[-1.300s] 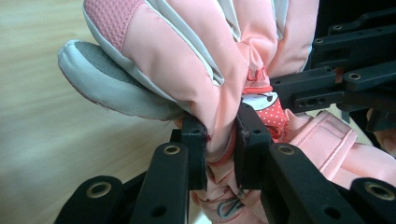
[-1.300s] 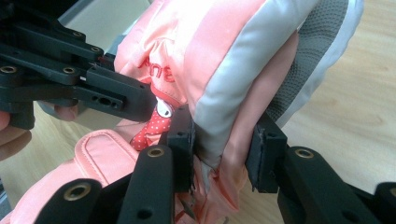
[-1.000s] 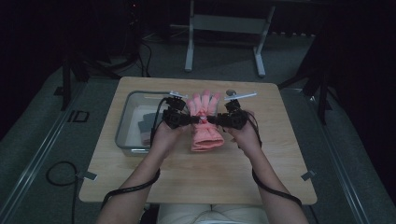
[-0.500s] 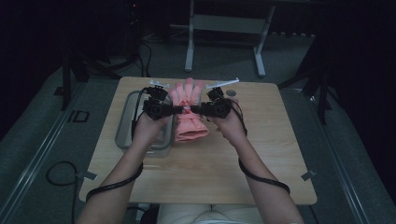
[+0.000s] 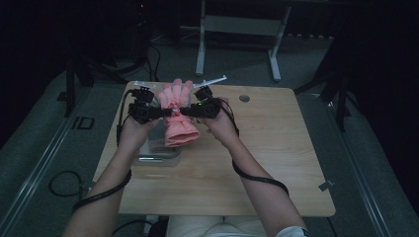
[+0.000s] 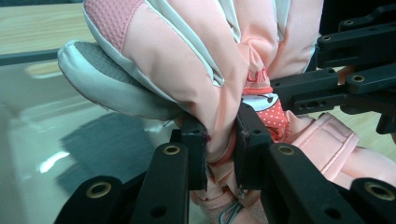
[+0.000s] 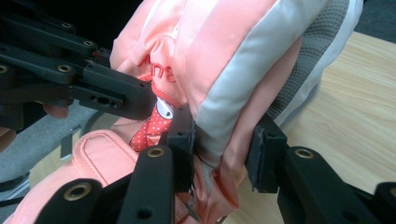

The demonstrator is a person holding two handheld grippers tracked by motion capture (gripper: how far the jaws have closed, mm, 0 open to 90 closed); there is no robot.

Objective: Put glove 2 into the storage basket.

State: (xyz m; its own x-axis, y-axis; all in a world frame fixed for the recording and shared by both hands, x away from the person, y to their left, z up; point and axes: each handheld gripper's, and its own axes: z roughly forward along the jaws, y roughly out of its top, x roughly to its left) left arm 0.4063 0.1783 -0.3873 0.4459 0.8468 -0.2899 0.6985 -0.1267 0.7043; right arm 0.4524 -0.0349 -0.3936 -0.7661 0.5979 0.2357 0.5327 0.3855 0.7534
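A pink and white padded glove (image 5: 179, 111) hangs between both grippers above the table's far left part, fingers pointing away and cuff toward the person. My left gripper (image 5: 160, 112) is shut on the gathered wrist of the glove (image 6: 187, 56), with fabric pinched between its jaws (image 6: 220, 135). From the other side my right gripper (image 5: 187, 110) is shut on the glove's white-edged side (image 7: 233, 70), with cloth bunched between its jaws (image 7: 224, 140). Each gripper view also shows the other gripper's black jaws (image 6: 327, 79) (image 7: 93, 84) on the glove. A red dotted patch (image 7: 149, 128) sits at the wrist.
A clear plastic bin (image 5: 158, 153) stands on the wooden table (image 5: 267, 163) under and left of the glove, with a dark flat item (image 6: 98, 140) inside. A white rod-like part (image 5: 212, 80) lies at the table's far edge. A round hole (image 5: 244, 98) is at back right.
Both hands have carried the glove left and farther from the person, from the table's middle to above the bin. Both grippers stay shut on it.
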